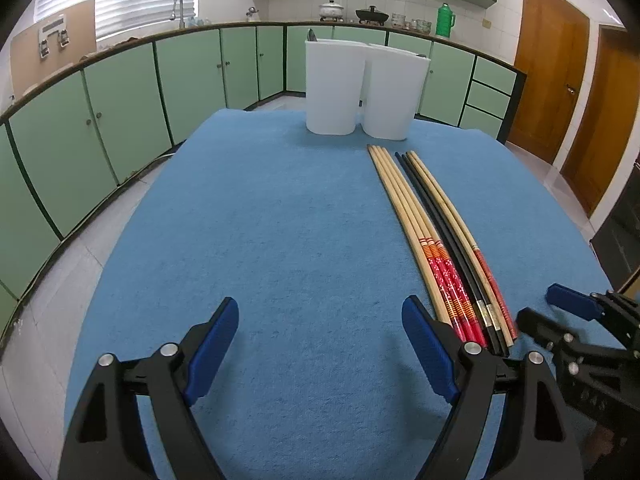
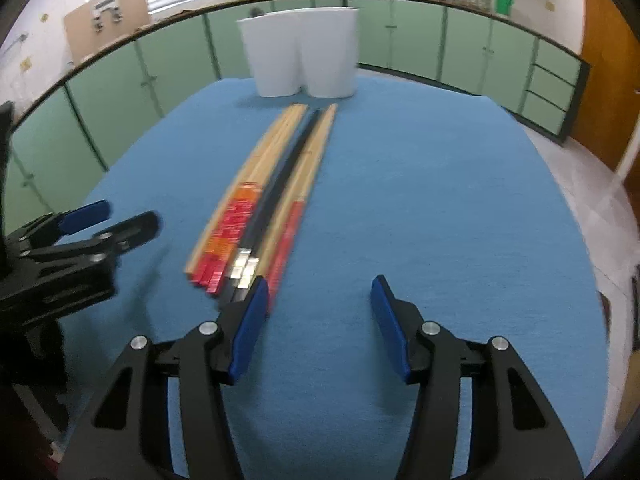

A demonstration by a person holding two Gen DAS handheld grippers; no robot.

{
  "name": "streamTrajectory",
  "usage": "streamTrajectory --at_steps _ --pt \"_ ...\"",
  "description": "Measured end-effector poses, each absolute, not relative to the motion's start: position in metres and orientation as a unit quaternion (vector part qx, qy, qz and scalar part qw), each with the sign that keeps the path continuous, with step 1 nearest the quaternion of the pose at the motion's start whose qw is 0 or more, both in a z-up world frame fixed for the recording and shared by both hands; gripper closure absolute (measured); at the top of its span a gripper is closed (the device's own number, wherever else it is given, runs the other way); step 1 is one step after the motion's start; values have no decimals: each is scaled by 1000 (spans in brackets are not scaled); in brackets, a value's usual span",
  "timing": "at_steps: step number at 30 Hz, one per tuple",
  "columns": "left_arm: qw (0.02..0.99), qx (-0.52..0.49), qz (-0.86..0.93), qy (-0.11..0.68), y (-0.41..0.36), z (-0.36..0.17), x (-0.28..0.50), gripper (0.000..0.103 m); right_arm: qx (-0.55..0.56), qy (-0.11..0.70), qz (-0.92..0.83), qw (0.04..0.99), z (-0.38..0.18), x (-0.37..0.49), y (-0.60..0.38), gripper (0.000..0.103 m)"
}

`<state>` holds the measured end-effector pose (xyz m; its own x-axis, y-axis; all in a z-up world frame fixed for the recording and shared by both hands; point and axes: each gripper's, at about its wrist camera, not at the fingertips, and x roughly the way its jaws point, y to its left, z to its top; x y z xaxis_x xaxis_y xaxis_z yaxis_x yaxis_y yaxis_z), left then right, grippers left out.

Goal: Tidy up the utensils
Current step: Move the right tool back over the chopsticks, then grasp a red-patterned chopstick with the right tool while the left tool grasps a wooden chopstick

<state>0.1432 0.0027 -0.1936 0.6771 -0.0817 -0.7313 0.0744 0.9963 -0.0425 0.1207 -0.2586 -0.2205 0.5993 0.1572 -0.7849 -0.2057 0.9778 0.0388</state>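
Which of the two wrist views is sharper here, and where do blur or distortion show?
Left wrist view: sharp; chopsticks print is crisp, though the fisheye bows the counter edge. Right wrist view: motion-smeared; chopsticks and white holders are soft, while the open right gripper stays crisp.

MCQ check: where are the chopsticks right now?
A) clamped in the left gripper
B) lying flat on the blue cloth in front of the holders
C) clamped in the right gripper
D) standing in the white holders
B: the chopsticks lie side by side on the blue cloth, short of the white holders; the left gripper and right gripper are both open and empty.
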Motion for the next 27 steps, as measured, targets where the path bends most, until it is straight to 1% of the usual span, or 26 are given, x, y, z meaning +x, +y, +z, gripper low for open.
streamTrajectory --at_steps 6,12,19,23,25,27 --pt "917 3 -42 397 0 -193 143 21 15 426 140 894 -214 116 -265 51" --pt "916 -2 -41 399 2 -194 143 21 -18 431 138 892 -219 117 -245 51" --pt "915 -1 -42 401 2 -195 144 21 -24 430 100 897 -218 117 -260 51" --pt "915 -4 -41 401 4 -196 144 21 6 438 134 889 -222 117 -258 51" --pt "915 -7 -41 402 5 -196 145 21 -7 433 136 891 -222 115 -251 54" --pt "915 -6 -41 402 6 -196 144 21 -15 432 140 891 -221 114 -247 69"
